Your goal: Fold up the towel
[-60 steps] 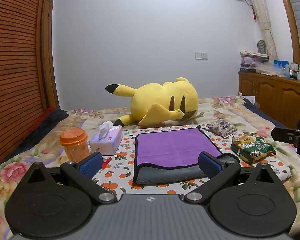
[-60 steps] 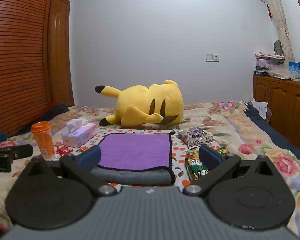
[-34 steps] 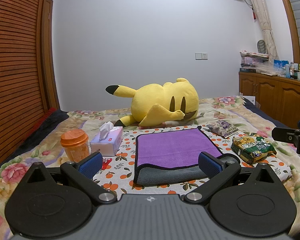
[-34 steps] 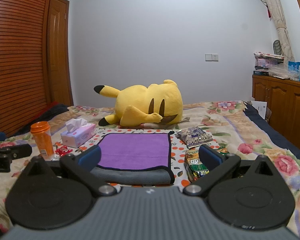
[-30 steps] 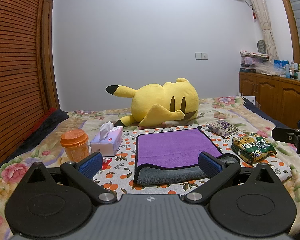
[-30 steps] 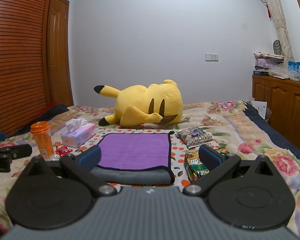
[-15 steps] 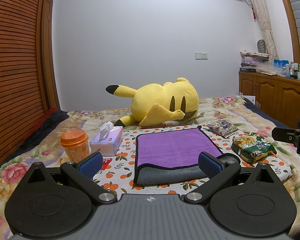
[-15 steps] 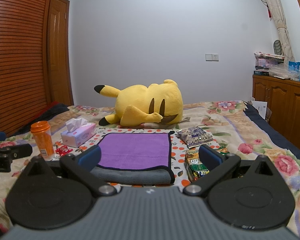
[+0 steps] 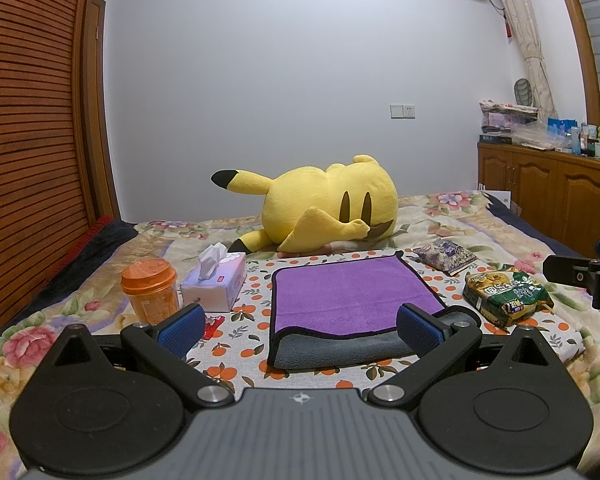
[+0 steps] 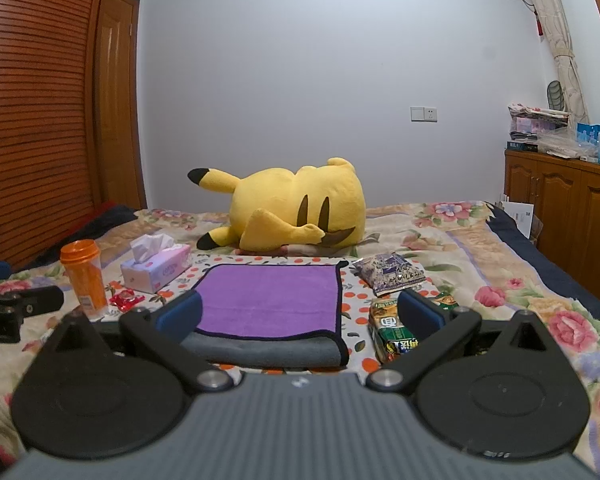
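A purple towel (image 9: 350, 294) with black edging lies folded on the orange-dotted cloth on the bed; its grey underside shows along the near fold (image 9: 340, 350). It also shows in the right wrist view (image 10: 270, 300). My left gripper (image 9: 300, 326) is open and empty, hovering just short of the towel's near edge. My right gripper (image 10: 300, 312) is open and empty, also just short of the near edge. The right gripper shows at the right edge of the left wrist view (image 9: 584, 276), and the left gripper shows at the left edge of the right wrist view (image 10: 16, 306).
A yellow plush toy (image 9: 328, 210) lies behind the towel. Left of the towel stand a tissue box (image 9: 216, 282) and an orange cup (image 9: 150, 290). Right of it lie a green snack bag (image 9: 504, 292) and a purple packet (image 9: 446, 256). A wooden cabinet (image 9: 552, 196) stands at right.
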A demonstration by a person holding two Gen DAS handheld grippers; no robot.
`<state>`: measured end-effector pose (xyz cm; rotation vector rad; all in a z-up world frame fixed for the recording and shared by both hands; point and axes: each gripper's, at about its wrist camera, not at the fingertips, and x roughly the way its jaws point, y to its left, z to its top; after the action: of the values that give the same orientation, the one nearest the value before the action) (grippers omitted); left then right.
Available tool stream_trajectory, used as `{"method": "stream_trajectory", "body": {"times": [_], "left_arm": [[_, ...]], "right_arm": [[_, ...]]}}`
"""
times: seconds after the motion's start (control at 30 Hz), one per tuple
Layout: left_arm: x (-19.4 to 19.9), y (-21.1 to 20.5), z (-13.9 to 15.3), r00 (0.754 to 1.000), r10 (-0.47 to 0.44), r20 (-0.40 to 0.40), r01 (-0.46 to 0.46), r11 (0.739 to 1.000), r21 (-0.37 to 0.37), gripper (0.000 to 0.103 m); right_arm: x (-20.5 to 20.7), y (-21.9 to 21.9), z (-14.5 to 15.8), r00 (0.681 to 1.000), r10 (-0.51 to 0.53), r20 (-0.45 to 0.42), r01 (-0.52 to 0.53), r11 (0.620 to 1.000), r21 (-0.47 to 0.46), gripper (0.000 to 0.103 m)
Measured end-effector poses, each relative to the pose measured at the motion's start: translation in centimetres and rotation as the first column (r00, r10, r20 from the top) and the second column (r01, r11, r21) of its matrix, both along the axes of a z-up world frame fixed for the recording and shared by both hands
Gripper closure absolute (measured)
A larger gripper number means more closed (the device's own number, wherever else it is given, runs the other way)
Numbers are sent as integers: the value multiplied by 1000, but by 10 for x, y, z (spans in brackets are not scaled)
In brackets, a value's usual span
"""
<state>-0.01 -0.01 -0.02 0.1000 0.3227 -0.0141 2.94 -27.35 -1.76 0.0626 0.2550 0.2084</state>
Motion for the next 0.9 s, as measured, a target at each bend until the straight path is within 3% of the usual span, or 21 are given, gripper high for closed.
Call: {"method": "stream_trajectory", "body": {"times": [0.9], "left_arm": [[-3,2,-2,1000,-2,-12,2,1000,3,0]], "right_arm": [[1,-1,1,1000,-1,-2,1,1000,-1,0]]}}
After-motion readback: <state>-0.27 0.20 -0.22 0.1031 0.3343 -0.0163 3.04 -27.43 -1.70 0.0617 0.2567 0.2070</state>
